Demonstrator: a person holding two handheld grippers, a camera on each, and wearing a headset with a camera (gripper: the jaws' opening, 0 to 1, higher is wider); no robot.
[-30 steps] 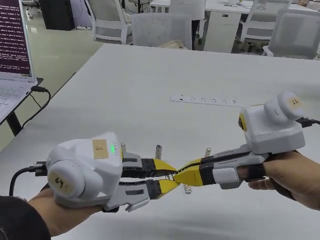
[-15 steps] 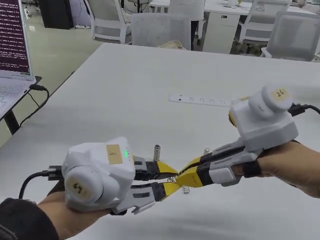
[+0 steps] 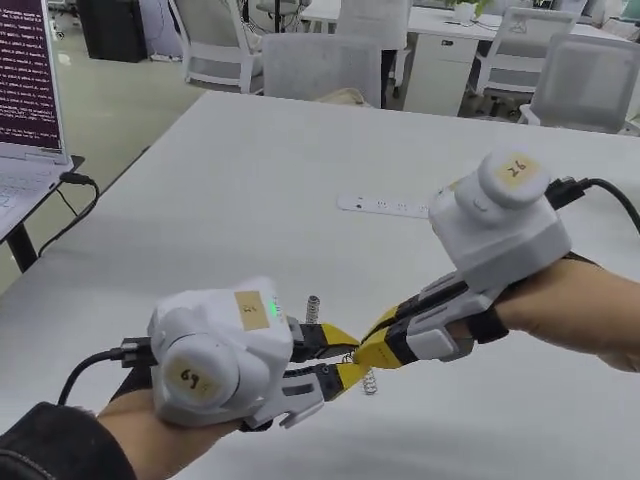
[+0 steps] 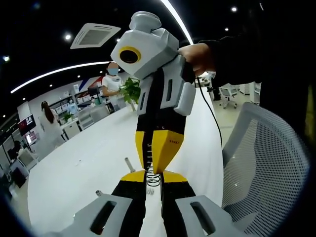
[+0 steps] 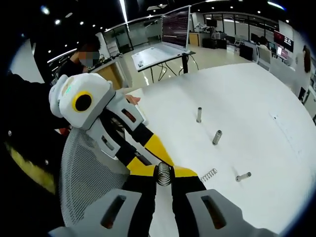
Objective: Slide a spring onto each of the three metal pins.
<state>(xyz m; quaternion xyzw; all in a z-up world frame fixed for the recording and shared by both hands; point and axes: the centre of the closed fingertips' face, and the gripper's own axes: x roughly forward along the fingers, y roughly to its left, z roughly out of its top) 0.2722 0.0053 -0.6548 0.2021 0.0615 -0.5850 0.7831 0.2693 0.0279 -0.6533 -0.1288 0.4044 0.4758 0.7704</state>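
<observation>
My left gripper [image 3: 343, 362] and right gripper [image 3: 370, 350] meet tip to tip low over the white table [image 3: 260, 200]. A small metal spring [image 4: 150, 170] runs between them. One end sits in the left gripper's [image 4: 154, 177] nearly closed jaws. The other end sits in the right gripper's [image 5: 163, 174] jaws, where its coil [image 5: 163, 174] shows end-on. A loose spring [image 3: 371, 381] lies on the table just under the tips, also seen as the loose spring [image 5: 209, 175]. Three pins [image 5: 199, 114] [image 5: 217, 137] [image 5: 243, 176] stand beyond. One pin [image 3: 313, 308] looks to carry a coil.
A white power strip [image 3: 385, 207] lies across the table further back. A laptop [image 3: 20, 90] stands on a side table at the left, with a cable hanging. Office chairs [image 3: 320, 65] line the far edge. People stand in the background of the left gripper view.
The grippers stay tip to tip on the spring. The right hand has swung up and leftward, tilting its gripper steeper. The left hand has shifted slightly right.
</observation>
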